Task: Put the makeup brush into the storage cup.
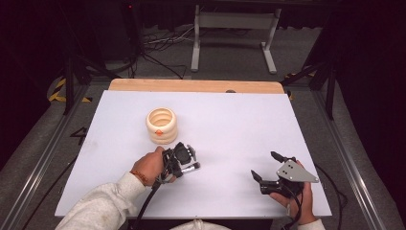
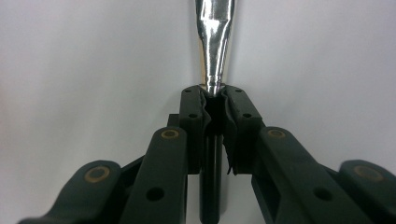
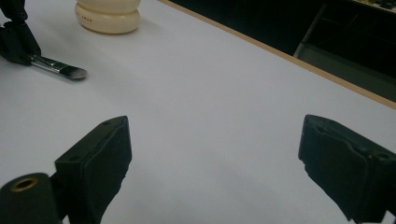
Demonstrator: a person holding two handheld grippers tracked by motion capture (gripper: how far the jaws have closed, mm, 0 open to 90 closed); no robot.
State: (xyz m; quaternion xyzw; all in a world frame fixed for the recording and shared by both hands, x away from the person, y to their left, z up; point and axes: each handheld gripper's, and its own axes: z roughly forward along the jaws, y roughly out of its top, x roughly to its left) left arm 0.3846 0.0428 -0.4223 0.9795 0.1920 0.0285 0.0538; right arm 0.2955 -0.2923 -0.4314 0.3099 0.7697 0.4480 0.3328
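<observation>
**Left gripper clamping a brush; right gripper standing wide open**

The left gripper [image 1: 189, 165], held in the person's left hand [image 1: 149, 165], is lying low over the white table [image 1: 230, 120] near its front-centre. Its jaws are pressing together on the dark handle of a makeup brush [image 2: 215, 51]. In the left gripper view the shiny metal collar of the brush is sticking straight out beyond the jaw tips. In the right gripper view the grey bristle end is resting on, or just above, the table surface; which of the two I cannot tell.

The right gripper [image 1: 266, 166], held in the person's right hand [image 1: 297, 199], is sitting near the front-right edge of the table. Its jaws are standing wide apart with nothing between them, and its grey plate is facing up.

A cream ribbed pot [image 1: 161, 125] is standing upright on the table just beyond the left gripper, apart from the brush and well apart from the right gripper.
</observation>
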